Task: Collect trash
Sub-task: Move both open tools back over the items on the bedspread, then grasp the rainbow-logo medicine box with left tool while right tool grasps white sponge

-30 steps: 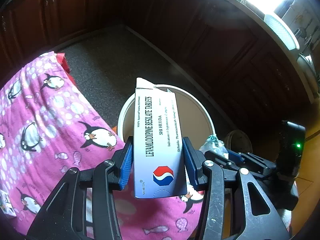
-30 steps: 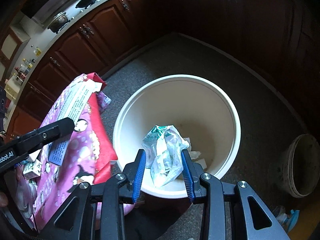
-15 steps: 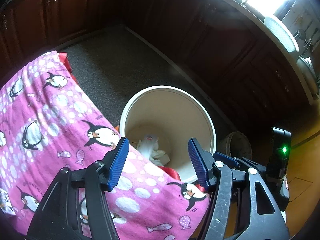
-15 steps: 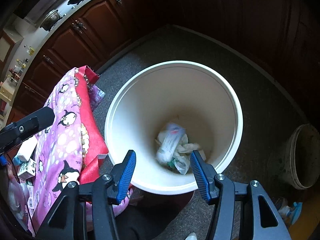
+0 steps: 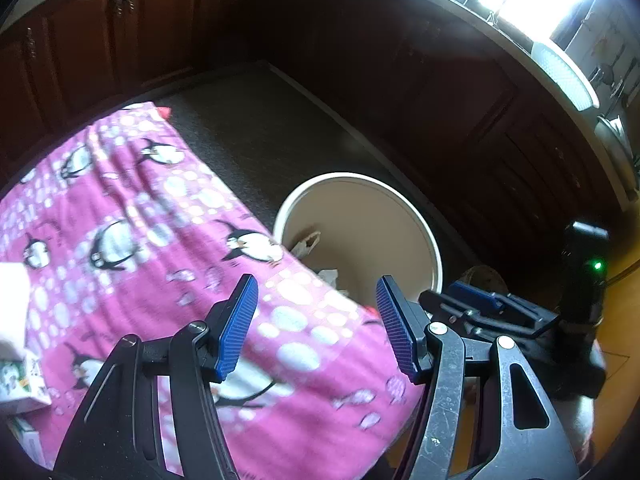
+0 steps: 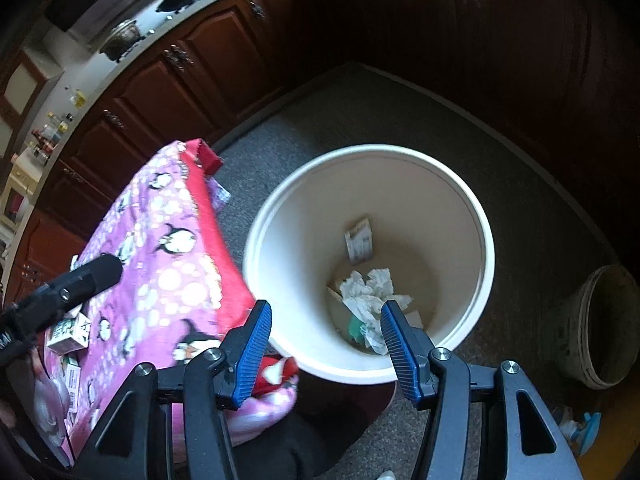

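Both grippers, left (image 5: 316, 320) and right (image 6: 326, 340), hang with jaws apart and empty. Trash (image 6: 370, 292) lies in the bucket (image 6: 486, 240) beside the cloth-covered surface (image 5: 140, 220), whose edge overlaps its rim. Small boxes (image 6: 70, 330) sit on the cloth.

Left gripper (image 5: 316, 326) above pink penguin-print cloth (image 5: 132, 216), blue-padded fingers (image 5: 236, 326) apart, nothing between them. Round cream plastic bin (image 5: 400, 216) on grey speckled floor (image 5: 256, 128) just beyond cloth edge; crumpled white paper (image 5: 328, 276) inside. Small white cartons (image 5: 18, 376) at left edge, blurred. Dark wooden cabinets (image 5: 132, 28) behind.
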Action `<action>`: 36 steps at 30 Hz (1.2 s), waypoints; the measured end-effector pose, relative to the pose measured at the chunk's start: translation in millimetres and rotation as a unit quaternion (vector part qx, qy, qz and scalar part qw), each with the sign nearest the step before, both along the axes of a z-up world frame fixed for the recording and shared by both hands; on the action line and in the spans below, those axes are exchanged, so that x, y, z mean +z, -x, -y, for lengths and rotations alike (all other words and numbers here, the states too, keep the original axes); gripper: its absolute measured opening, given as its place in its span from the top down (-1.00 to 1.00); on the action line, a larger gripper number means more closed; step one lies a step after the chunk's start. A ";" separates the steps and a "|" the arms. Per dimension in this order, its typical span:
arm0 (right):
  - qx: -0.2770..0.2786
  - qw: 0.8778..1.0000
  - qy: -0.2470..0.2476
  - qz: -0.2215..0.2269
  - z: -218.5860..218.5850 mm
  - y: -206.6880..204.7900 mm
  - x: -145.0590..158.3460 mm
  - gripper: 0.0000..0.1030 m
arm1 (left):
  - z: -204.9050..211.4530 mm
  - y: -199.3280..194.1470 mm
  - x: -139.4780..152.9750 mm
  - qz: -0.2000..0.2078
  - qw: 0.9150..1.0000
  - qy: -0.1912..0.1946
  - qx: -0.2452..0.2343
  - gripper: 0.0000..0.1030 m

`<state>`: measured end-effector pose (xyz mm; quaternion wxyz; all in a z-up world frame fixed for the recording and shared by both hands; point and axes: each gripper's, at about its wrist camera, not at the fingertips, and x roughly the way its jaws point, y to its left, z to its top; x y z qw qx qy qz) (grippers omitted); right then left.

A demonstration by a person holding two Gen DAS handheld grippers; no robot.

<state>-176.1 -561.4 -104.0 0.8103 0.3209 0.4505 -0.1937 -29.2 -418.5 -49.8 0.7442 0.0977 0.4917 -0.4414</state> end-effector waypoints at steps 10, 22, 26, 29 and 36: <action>0.049 0.998 0.022 0.046 -47.1 -22.3 47.4 -0.15 | -68.2 3.8 17.8 0.038 0.999 -0.006 0.037 -0.17; 0.144 0.987 0.019 0.065 -128.0 -71.8 62.1 -0.21 | -152.7 0.4 27.1 0.063 0.994 -0.021 0.090 -0.17; 0.170 0.983 0.014 0.067 -153.3 -83.0 63.2 -0.24 | -179.7 -2.1 25.7 0.061 0.992 -0.025 0.107 -0.17; 0.189 0.980 0.014 0.065 -170.3 -92.0 63.3 -0.26 | -201.9 -4.3 24.9 0.058 0.991 -0.028 0.119 -0.17; 0.228 0.971 0.014 0.064 -200.2 -105.1 64.1 -0.33 | -269.4 -12.7 15.2 0.034 0.988 -0.036 0.148 -0.27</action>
